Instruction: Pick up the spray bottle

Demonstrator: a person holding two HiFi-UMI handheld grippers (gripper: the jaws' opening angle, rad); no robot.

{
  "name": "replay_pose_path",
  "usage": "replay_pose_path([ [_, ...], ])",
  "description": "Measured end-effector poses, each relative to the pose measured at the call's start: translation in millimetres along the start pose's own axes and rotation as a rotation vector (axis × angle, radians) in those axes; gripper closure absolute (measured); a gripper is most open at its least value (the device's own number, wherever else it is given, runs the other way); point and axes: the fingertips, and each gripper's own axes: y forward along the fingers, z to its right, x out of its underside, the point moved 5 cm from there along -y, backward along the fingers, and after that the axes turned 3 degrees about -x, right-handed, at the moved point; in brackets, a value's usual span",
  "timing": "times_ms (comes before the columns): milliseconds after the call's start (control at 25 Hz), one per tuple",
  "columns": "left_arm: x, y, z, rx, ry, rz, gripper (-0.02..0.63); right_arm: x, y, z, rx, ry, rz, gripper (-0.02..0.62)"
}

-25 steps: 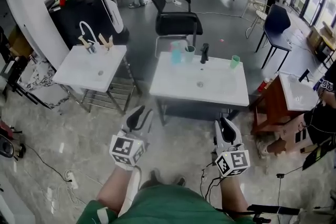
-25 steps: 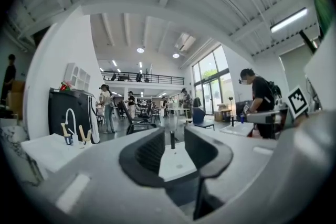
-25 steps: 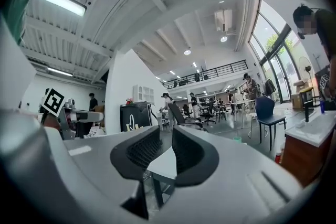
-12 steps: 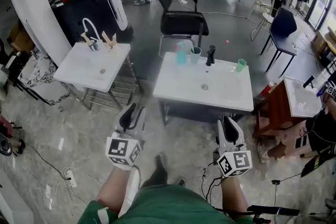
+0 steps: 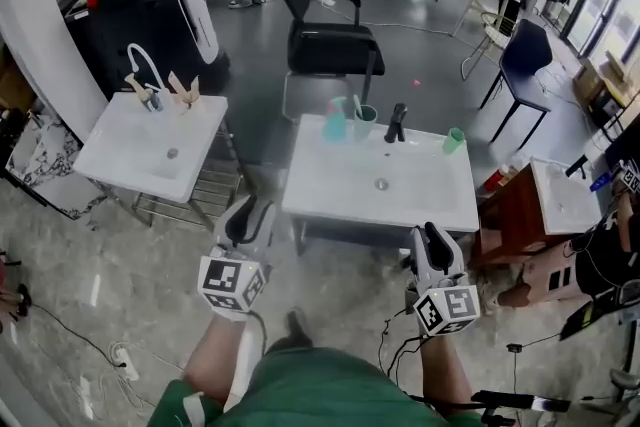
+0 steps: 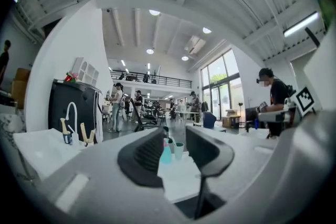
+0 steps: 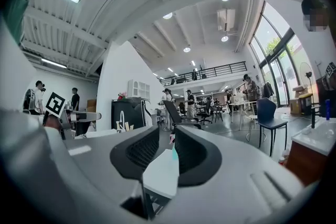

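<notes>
Spray bottle (image 5: 335,121) at far table (image 5: 420,187) edge; left claw (image 5: 250,213), right claw (image 5: 432,237) narrowly parted, empty

Spray bottle (image 7: 174,153), just a teal sliver behind a jaw of the right tongs (image 7: 167,139)

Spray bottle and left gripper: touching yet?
Apart. Head view shows the left gripper short of the white table, the spray bottle standing at its far edge.

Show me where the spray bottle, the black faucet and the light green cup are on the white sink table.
spray bottle (image 5: 334,125), head view, on its blue body.
black faucet (image 5: 397,122), head view, on its upright stem.
light green cup (image 5: 452,142), head view, on its side wall.
</notes>
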Motion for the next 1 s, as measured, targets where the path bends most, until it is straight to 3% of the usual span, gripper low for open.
replay_pose_path([
  [480, 14, 73, -94, 0.035, -0.033, -0.016, 0.472, 4, 109, -14, 0.039, -0.012, -0.014, 0.515],
  [760, 15, 98, -120, 0.037, -0.022, -0.011, 0.472, 2, 136, -11, 0.064, -0.019, -0.009, 0.515],
  [1000, 20, 134, -119, 0.034, -0.016, -0.026, 0.472, 8, 167, 19, 0.069, 0.006, -0.005, 0.515],
])
